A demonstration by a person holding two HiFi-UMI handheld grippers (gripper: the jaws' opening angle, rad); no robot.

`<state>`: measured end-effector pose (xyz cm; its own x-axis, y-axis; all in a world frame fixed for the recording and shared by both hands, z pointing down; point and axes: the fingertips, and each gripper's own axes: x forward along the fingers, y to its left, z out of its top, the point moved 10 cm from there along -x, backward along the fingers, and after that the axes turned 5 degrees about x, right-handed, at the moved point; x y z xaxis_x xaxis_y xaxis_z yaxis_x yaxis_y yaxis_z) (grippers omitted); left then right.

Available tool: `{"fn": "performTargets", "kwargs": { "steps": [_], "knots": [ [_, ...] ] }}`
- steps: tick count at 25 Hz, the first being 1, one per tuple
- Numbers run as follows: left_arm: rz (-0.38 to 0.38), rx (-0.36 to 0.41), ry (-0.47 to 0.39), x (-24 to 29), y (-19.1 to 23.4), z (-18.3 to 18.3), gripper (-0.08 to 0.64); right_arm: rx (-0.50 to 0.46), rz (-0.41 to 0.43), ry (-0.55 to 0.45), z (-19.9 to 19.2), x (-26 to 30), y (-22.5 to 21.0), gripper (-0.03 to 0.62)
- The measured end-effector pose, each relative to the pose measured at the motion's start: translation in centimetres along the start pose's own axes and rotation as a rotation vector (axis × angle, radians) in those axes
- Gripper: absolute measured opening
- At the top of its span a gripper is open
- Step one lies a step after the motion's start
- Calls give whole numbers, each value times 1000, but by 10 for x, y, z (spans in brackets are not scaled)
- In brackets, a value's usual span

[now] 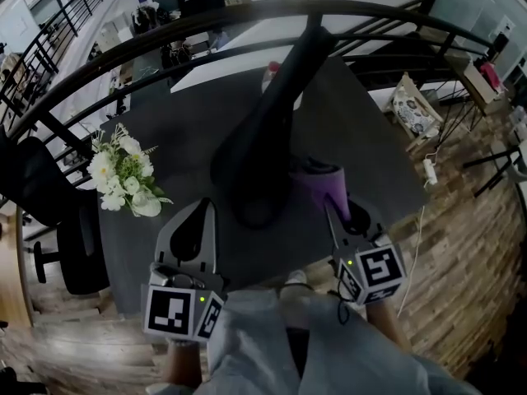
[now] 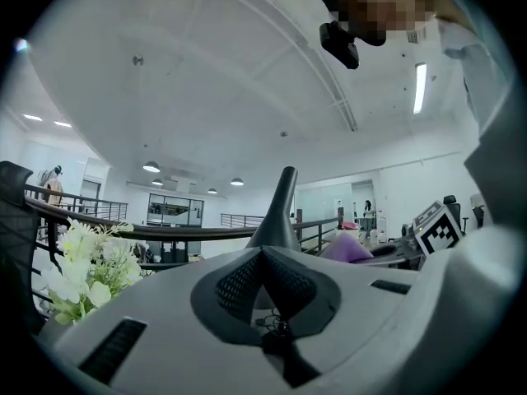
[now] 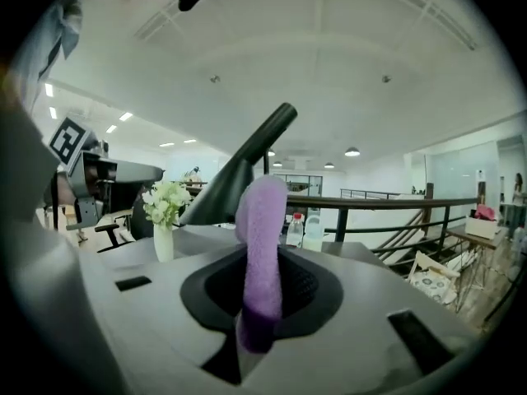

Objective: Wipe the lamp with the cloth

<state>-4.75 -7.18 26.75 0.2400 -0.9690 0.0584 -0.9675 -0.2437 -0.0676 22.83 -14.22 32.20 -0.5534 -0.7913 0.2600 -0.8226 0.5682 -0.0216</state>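
One cloth lengthwise in right tool

One lamp, one cloth, one bouquet, two grippers (left gripper, right gripper)

Fuzzy purple cloth, matt black lamp

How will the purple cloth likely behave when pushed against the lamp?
Probably soft and floppy: the purple cloth is pinched thin in the right tool yet bulges above it. Its fuzzy surface should drag rather than slip on the smooth black lamp. It looks light.
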Motion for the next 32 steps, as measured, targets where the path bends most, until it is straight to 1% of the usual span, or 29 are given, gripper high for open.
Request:
{"fn": "performTargets", "kwargs": {
  "steps": [4,8,12,17,21,26,32],
  "knots": [
    [4,9,-7,0,-2,4,5,-8,-20,-97,21,-1,-2,54],
    [-3,22,-13,2,-7,7,5,-28,-34,-169,36,-5,-3,53],
    [-2,28,-21,2,-8,8,5,-13,-39,-212,45,-9,-3,53],
    [1,21,-23,2,-10,7,5,-16,-44,-250,52,-16,-3,52],
    [2,20,-23,0,-11,8,5,-29,-50,-257,54,-18,-3,52],
    [2,16,-15,-1,-10,7,5,-57,-56,-228,52,-17,-1,51],
    [-4,13,-7,0,-12,5,5,-49,-56,-217,49,-17,-1,51]
  ]
}}
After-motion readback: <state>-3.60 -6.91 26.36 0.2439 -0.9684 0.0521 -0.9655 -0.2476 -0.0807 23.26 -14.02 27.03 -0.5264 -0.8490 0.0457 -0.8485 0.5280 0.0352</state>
